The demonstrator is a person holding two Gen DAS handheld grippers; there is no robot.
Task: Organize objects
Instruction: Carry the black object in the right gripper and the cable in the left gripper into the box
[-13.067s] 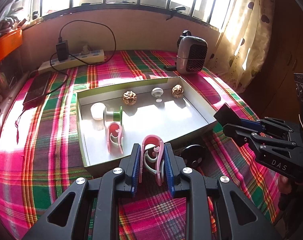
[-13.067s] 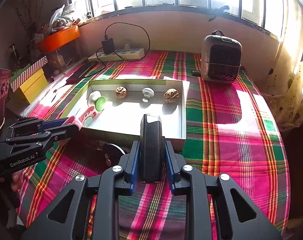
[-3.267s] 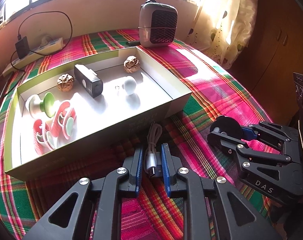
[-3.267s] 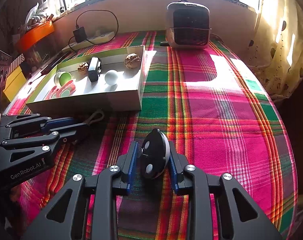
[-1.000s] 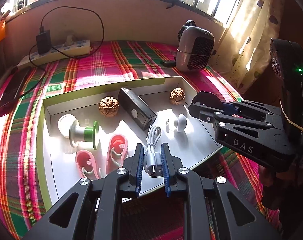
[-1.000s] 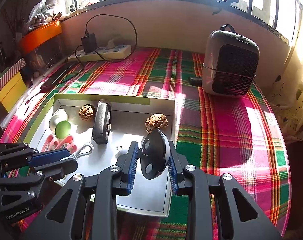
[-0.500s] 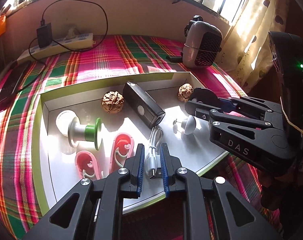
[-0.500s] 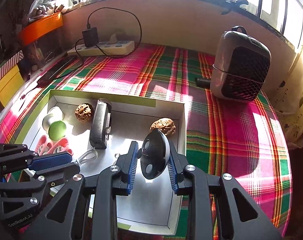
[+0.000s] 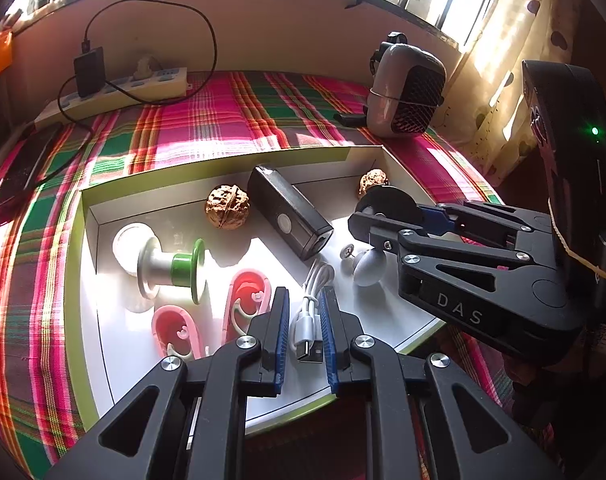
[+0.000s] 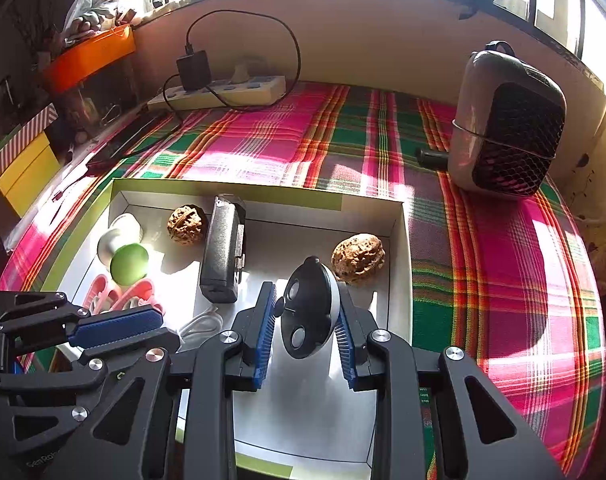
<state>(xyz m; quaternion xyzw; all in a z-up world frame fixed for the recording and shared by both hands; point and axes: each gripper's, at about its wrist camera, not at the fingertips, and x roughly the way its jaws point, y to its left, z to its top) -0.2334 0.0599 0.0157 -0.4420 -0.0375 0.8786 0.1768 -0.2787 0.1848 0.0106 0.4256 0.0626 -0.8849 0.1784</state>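
A shallow white box with a green rim (image 9: 79, 216) (image 10: 399, 248) lies on the plaid cloth. My left gripper (image 9: 305, 304) is shut on a coiled white USB cable (image 9: 309, 320) over the box's near part. The right gripper (image 10: 305, 316) (image 9: 361, 216) is shut on a black round disc (image 10: 309, 312) (image 9: 387, 200) above the box's right side. Inside lie two walnuts (image 9: 227, 206) (image 9: 373, 182), a black rectangular device (image 9: 289, 212) (image 10: 223, 248), a white and green spool (image 9: 167, 266), two pink clips (image 9: 247, 300) and a small white knob (image 9: 367, 266).
A small heater (image 10: 507, 128) (image 9: 407, 92) stands at the back right of the table. A power strip (image 10: 223, 94) (image 9: 115, 94) with a black charger and cable lies along the back wall. An orange tray (image 10: 89, 58) and yellow boxes (image 10: 23, 168) sit at the far left.
The right gripper with the disc has come a little lower and further over the box's right side. The left gripper stays where it was, holding the cable.
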